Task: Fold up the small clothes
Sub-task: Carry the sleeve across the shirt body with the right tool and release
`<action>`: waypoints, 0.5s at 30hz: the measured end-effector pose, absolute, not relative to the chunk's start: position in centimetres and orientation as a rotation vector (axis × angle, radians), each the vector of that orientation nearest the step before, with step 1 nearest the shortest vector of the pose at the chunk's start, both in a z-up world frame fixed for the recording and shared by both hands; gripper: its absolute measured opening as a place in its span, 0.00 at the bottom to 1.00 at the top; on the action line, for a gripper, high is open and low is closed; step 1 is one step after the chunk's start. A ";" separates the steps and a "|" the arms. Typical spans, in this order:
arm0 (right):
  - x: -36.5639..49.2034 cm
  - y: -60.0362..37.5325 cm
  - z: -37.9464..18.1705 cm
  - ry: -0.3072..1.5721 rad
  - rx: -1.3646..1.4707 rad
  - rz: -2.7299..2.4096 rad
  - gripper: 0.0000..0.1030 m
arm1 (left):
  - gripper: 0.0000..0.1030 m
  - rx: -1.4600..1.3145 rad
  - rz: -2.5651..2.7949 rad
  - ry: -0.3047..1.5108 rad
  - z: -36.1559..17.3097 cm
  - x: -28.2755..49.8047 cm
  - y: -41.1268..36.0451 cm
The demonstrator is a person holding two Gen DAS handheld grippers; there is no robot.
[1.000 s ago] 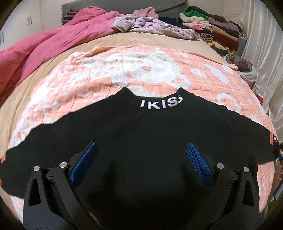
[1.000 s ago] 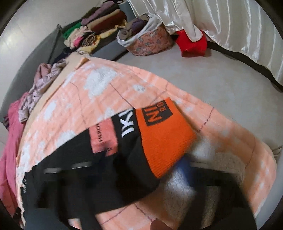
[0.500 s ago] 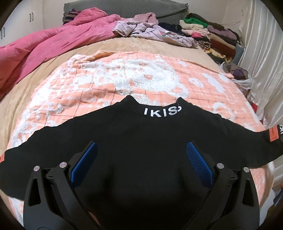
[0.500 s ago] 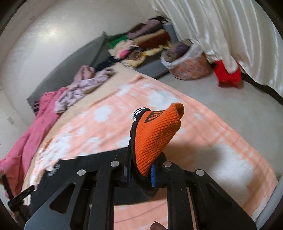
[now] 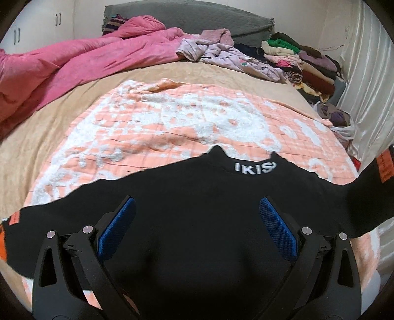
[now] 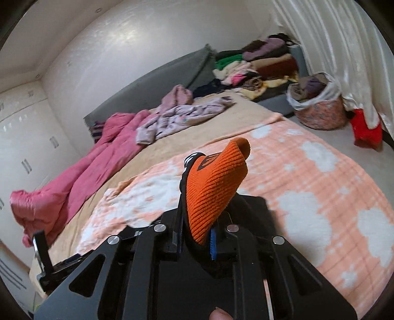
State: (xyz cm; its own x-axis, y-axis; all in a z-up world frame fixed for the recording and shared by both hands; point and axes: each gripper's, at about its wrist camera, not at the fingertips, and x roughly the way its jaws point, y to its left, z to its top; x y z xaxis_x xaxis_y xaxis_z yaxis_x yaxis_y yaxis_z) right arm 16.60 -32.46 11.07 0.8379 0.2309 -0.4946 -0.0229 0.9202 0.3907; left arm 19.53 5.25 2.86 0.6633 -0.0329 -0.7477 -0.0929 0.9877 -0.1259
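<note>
A black sweater [image 5: 197,197] with white letters on its collar lies spread on the peach and white blanket [image 5: 172,123]. My left gripper [image 5: 196,200] hovers open over the sweater's body, nothing between its blue pads [image 5: 115,226]. The sweater's right sleeve [image 5: 364,192] rises off the bed at the right edge. In the right wrist view my right gripper [image 6: 199,236] is shut on that sleeve's orange ribbed cuff [image 6: 214,187], held up above the blanket [image 6: 307,184]. The left sleeve's orange cuff [image 5: 2,243] lies at the left edge.
A pink duvet [image 5: 73,66] and lilac clothes [image 5: 229,56] lie at the bed's far end by a grey headboard [image 5: 197,14]. Folded clothes [image 5: 303,59] are stacked at the far right. A filled basket [image 6: 320,108] and a red item [image 6: 364,128] sit on the floor by the curtain [image 6: 344,49].
The right gripper shut on the orange cuff and lifted it off the blanket, tilting upward. In the left wrist view the right sleeve rose at the right edge; the left gripper drew back slightly.
</note>
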 end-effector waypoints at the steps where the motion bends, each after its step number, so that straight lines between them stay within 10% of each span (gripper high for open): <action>1: 16.9 -31.3 11.1 0.569 0.374 0.150 0.14 | 0.91 -0.154 0.034 0.845 2.9 19.5 5.5; 15: 18.9 -20.0 8.0 0.671 0.295 0.314 0.14 | 0.91 -0.270 0.012 0.873 1.3 19.2 9.9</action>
State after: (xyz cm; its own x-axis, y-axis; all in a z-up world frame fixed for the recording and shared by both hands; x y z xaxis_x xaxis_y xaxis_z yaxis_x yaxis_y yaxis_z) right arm 18.93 -19.97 7.99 0.7396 0.3760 -0.5582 -0.1880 0.9118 0.3651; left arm 19.20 9.93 1.25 0.6446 -0.0994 -0.7581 -0.1201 0.9660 -0.2289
